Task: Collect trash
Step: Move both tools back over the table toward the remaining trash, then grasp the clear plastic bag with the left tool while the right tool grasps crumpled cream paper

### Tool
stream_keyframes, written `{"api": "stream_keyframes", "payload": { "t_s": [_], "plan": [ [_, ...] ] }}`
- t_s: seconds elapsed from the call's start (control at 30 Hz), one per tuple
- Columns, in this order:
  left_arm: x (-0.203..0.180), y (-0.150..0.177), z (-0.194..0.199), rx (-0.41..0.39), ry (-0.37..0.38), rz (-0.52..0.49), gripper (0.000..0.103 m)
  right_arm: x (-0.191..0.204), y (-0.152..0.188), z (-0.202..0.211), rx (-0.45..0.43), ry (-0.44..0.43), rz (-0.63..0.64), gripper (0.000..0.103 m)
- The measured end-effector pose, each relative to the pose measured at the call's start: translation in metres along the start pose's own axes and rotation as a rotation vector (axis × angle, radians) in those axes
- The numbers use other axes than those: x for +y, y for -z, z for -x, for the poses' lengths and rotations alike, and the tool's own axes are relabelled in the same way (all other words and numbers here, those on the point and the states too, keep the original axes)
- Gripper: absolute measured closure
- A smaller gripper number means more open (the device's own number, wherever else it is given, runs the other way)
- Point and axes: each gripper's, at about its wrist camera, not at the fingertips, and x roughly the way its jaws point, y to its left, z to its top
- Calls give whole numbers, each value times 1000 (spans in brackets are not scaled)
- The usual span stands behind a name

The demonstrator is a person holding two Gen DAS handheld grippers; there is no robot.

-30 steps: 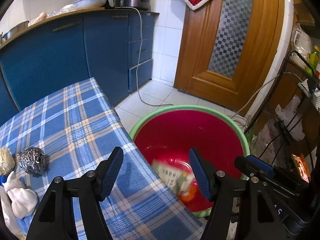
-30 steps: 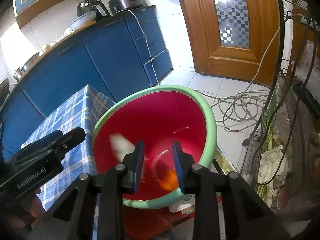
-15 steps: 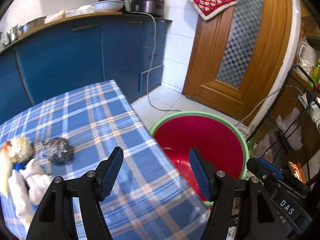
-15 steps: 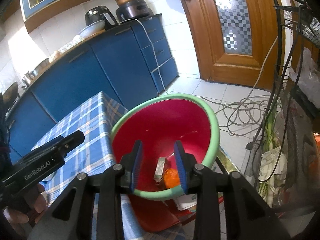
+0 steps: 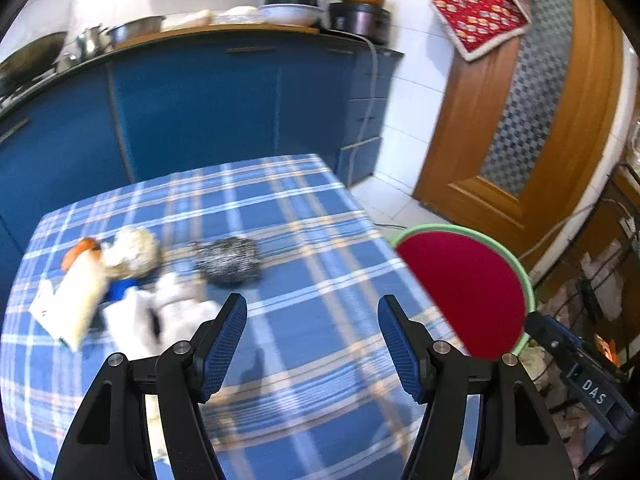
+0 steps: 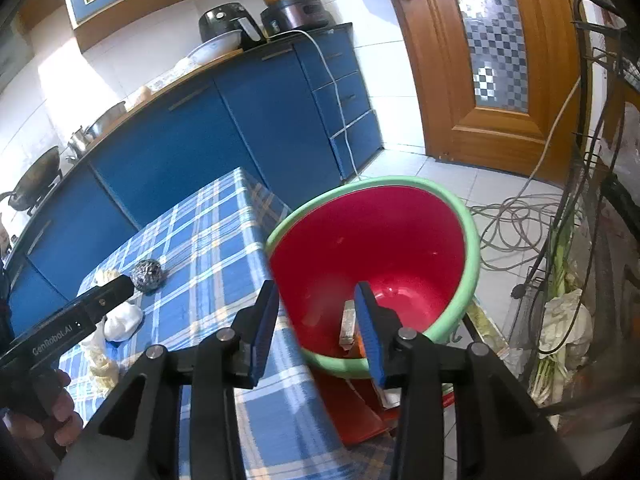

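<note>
Currently positioned over the blue plaid tablecloth point(image 5: 304, 264): left gripper point(image 5: 312, 336), jaws spread wide, nothing between the pads. Ahead of it and toward the left, clustered on the cloth: steel wool scrubber point(image 5: 227, 259), crumpled white paper point(image 5: 168, 312) just beside the left finger, pale crumpled ball point(image 5: 134, 246), cream-coloured packet point(image 5: 76, 300) lying flat, and an orange scrap point(image 5: 78, 250) at the packet's far end. Some motion blur across this cluster; finer detail not readable. Small blue item partly hidden between ball and packet, identity not determinable.

Off the table's right edge, lower down on the floor side: red basin point(image 5: 476, 280) with green rim.

Right gripper point(image 6: 316, 320) held above the table corner and basin point(image 6: 474, 240), jaws parted, gripping nothing. Inside the basin, near the bottom: one flat tan piece point(image 6: 347, 322) standing on edge, plus an orange item mostly hidden behind the right finger. Visible at lower left of the right wrist view: left gripper body and the hand point(image 6: 60, 412) holding it. Scrubber point(image 6: 148, 275) and white paper point(image 6: 122, 320) likewise visible on the cloth, well apart from the basin.

Background: blue cabinets point(image 6: 224, 136), wooden door point(image 6: 492, 64), loose cable point(image 6: 516, 220) on the tiled floor.
</note>
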Motion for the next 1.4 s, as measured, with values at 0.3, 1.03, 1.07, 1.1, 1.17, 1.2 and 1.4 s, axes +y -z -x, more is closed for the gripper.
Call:
{"api": "stream_keyframes", "payload": {
  "t_s": [0.3,1.03,1.07,1.1,1.17,1.2,1.4],
  "plan": [
    [46,7,12,-15,-117,61,33,17,6,-3,20,-25,31,57],
    [109,25,-8,57,-214,183,41,46,15,-13,59,-48,99,53],
    [110,26,-9,60,-207,186,45,48,15,-14,61,-50,103,53],
    [111,26,-10,66,-199,190,50,50,16,-14,63,-52,108,53],
    [114,28,-12,77,-180,200,60,53,17,-14,66,-56,116,53],
    [115,28,-13,83,-167,206,66,55,17,-15,67,-59,119,53],
    [119,31,-8,69,-107,230,75,67,20,-16,76,-72,146,53]
  ]
}}
